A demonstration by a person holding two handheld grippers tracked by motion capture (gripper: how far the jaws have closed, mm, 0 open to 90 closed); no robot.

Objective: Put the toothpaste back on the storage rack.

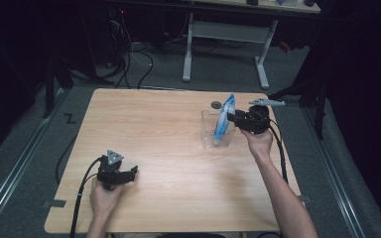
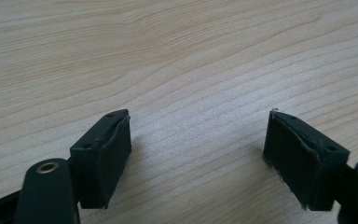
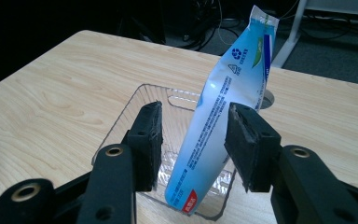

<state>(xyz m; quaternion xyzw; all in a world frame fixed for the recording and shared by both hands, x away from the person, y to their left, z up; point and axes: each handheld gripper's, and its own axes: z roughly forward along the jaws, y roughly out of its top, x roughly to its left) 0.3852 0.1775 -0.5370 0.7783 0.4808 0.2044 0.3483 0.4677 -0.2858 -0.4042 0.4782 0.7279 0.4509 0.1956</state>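
Beneath my right gripper [image 3: 193,144] sits the clear bin [image 3: 121,122], and the blue pouch [image 3: 223,116] leans inside it, between my parted jaws, unpinched. It looks light, floppy and slick; I'd grip mid-body. My left gripper [image 2: 198,154] rests spread and empty over the table [image 2: 177,56].

Blue-and-white pouch [image 3: 216,135] — a flat, sealed plastic sachet with fine printed text, a recycling mark near its top and a red patch at its lower corner. It stands on end inside the clear plastic container [image 3: 135,100], leaning to one side, its top seal well above the rim. The container — open-topped, transparent, rectangular — sits on the wooden table's far right part.
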